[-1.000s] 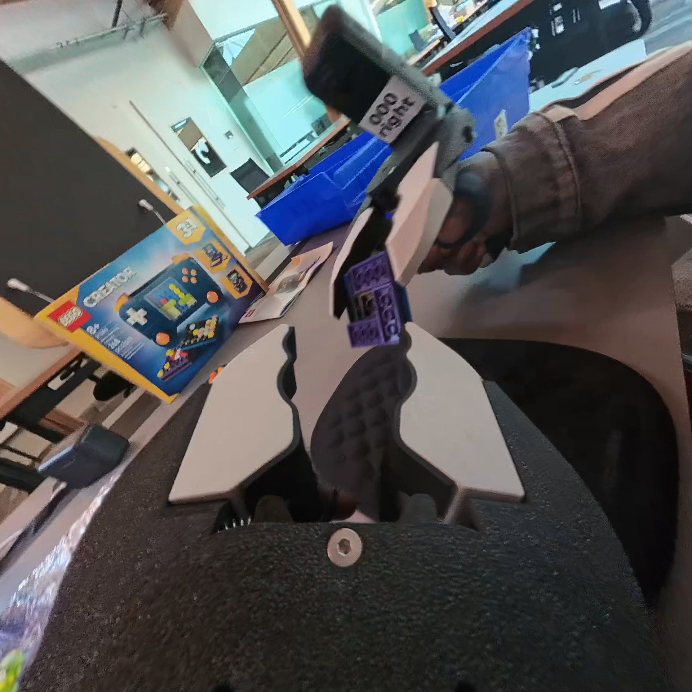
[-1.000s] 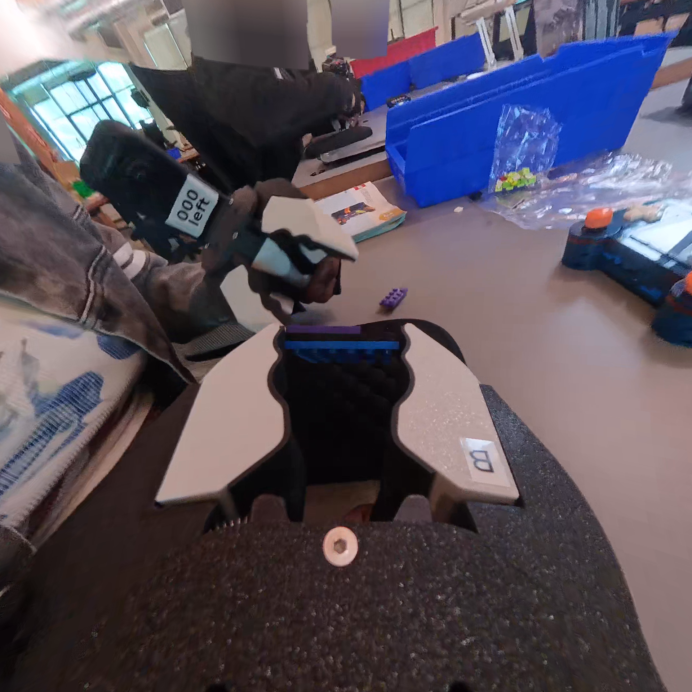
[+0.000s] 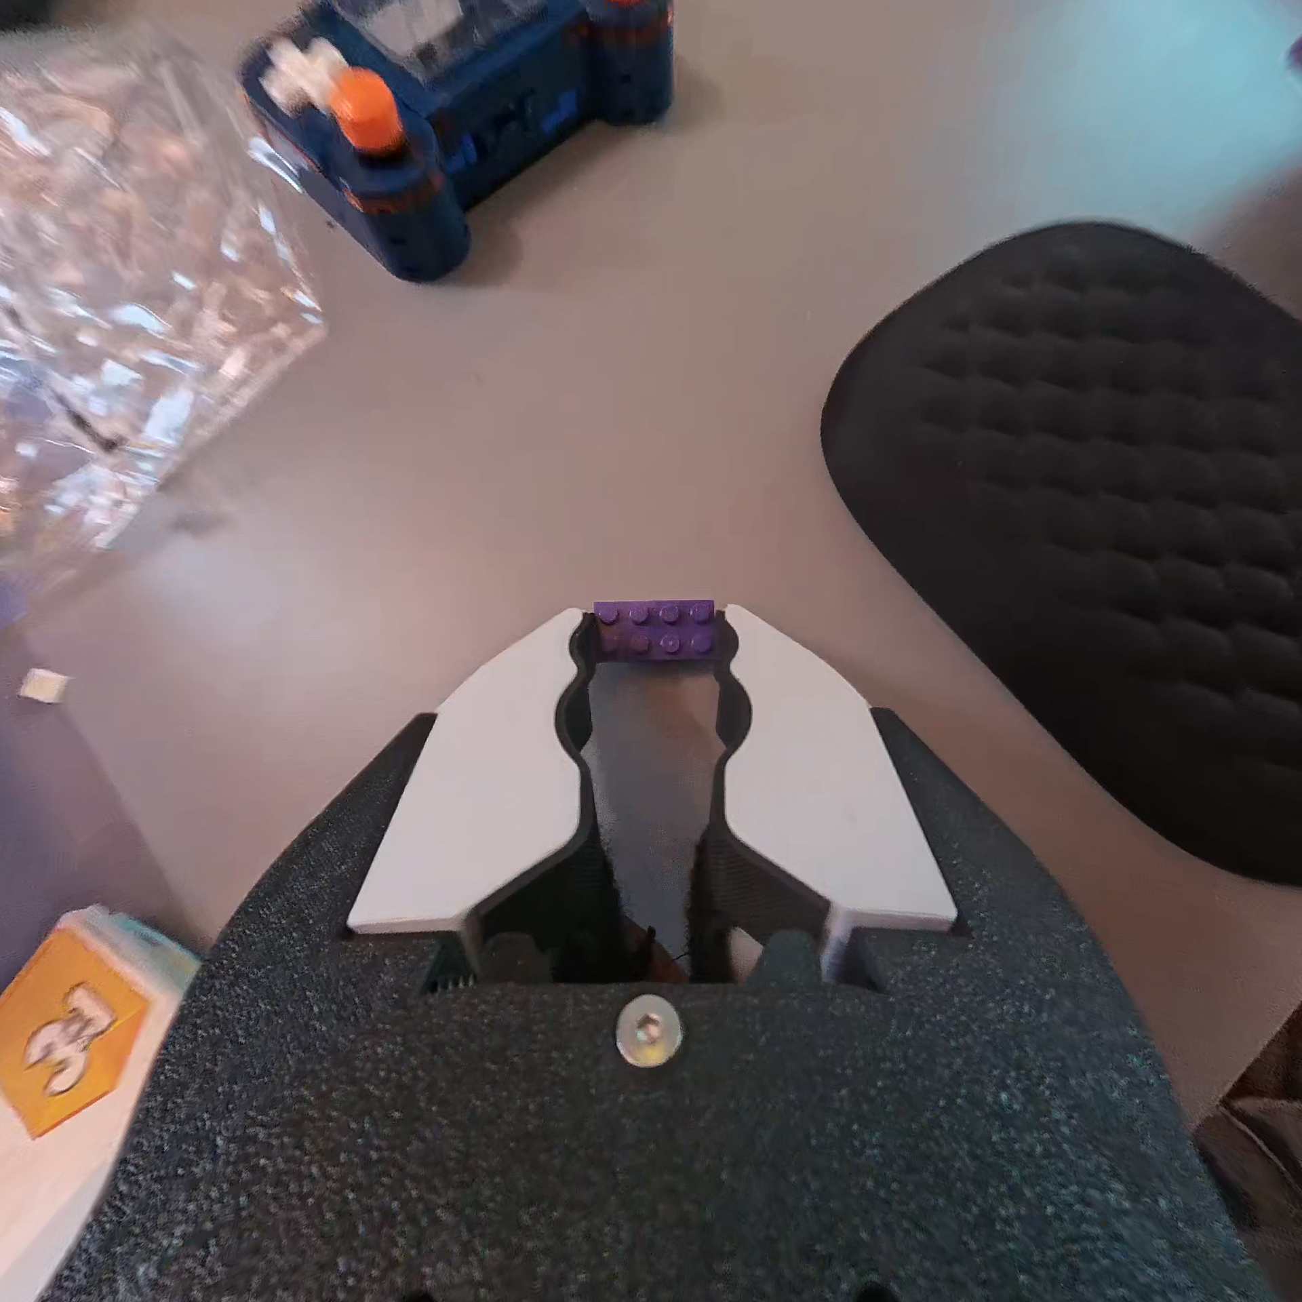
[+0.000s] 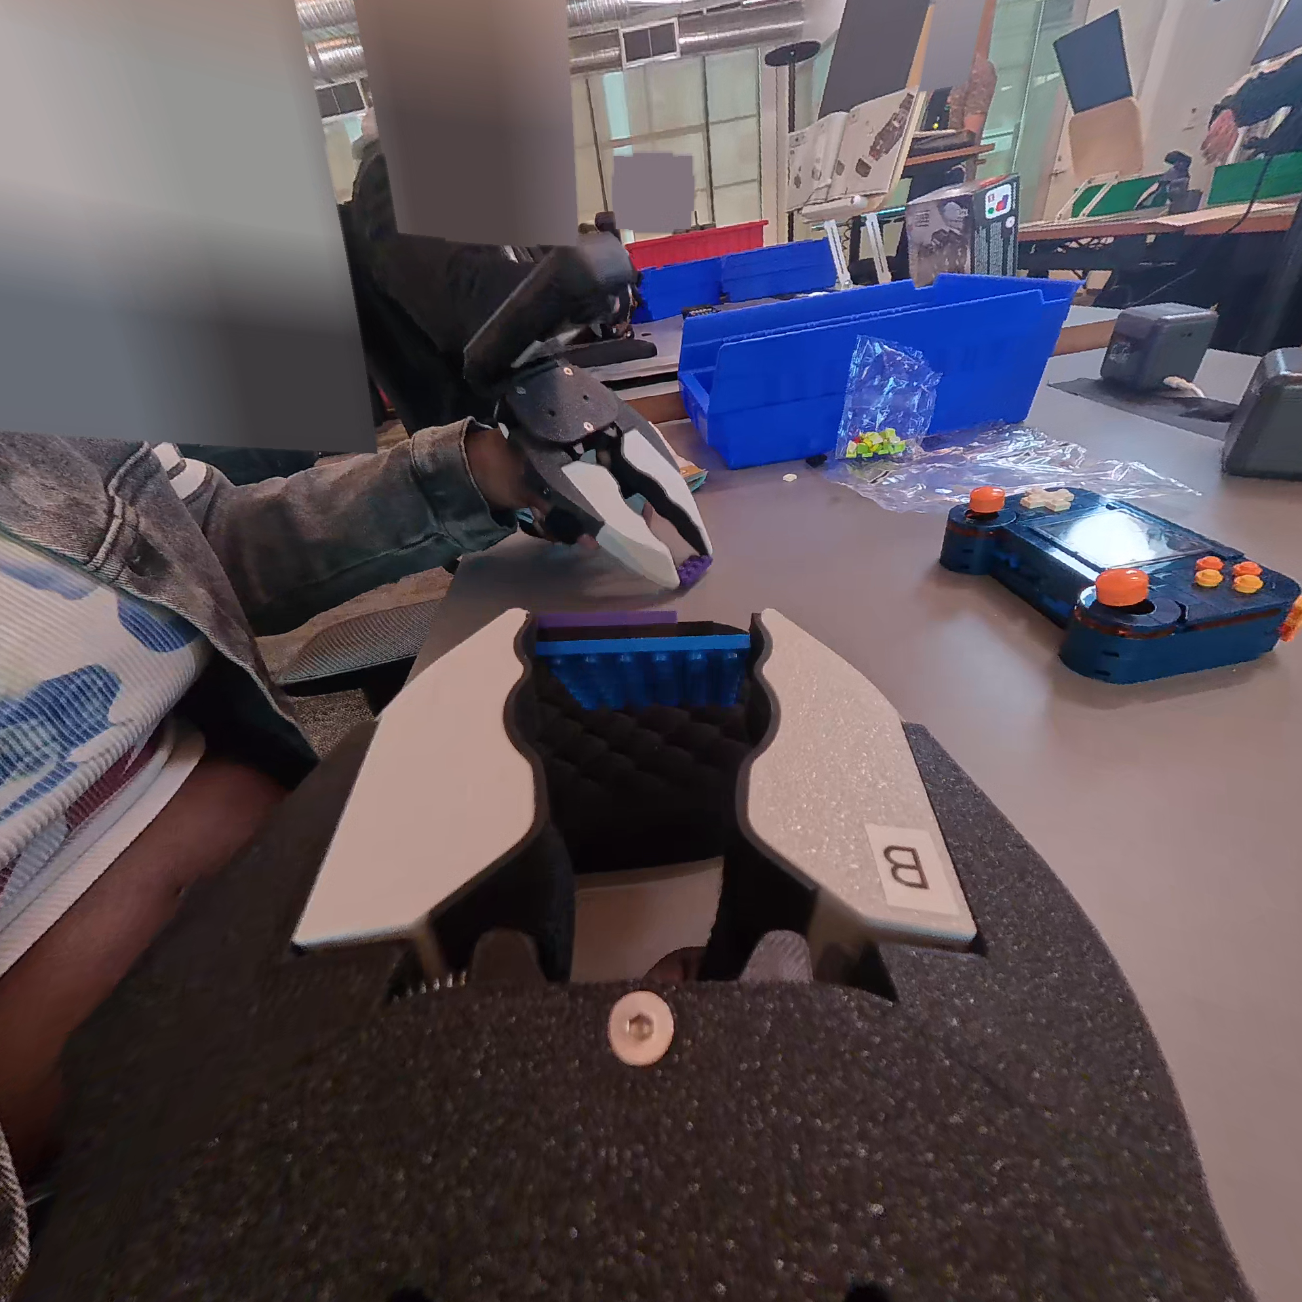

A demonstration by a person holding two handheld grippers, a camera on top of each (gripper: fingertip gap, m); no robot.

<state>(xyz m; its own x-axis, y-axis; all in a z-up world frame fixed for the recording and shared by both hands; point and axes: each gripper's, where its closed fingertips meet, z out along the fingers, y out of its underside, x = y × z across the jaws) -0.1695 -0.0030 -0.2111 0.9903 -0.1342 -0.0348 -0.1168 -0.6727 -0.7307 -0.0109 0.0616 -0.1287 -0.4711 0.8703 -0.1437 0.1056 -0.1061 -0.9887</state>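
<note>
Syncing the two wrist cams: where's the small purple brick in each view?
Left wrist view: purple brick sits centre frame, between the left gripper fingers' tips, studs up.
Right wrist view: same brick is left of centre, at the tips of the left gripper, low over the grey table.
Shared landmark: the dark blue brick-built game console with orange knobs.

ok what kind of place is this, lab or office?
Likely an open workshop or lab floor set up for brick-building sessions. Long grey table with blue bins, more bins and benches behind, a part-built blue handheld model and plastic bags of bricks. Both grippers hold bricks.
</note>
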